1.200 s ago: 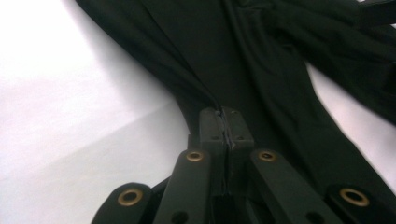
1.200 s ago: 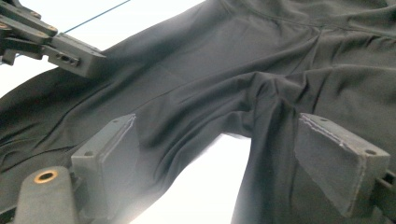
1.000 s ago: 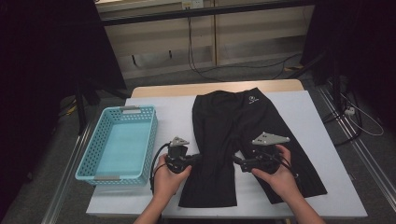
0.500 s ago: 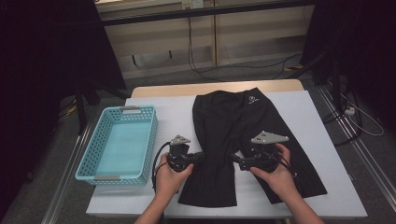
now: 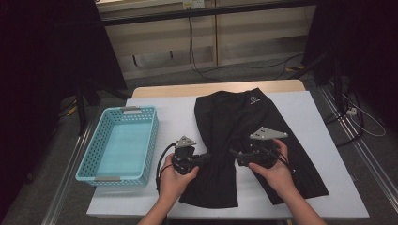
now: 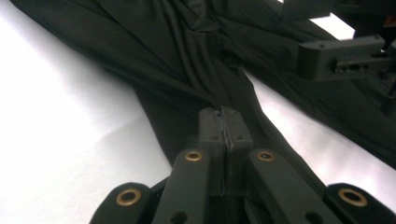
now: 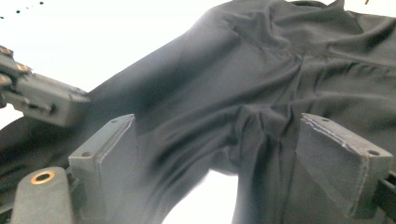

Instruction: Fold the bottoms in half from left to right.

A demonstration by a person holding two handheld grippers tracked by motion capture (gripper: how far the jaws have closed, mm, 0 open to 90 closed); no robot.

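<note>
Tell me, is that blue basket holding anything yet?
Empty. The blue basket shows only its bare floor; the black shorts lie spread on the table beside it.

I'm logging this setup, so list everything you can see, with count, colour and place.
shorts: one pair, black, spread flat on the table, small white logo near the far waistband
basket: one, light blue, on the table's left part
table: one, white top with a wooden far edge
cables: several, dark, on the floor beyond the table
left gripper: one, black, jaws shut on the shorts at the crotch
right gripper: one, black, jaws open over the shorts
hands: two, each holding a gripper
</note>
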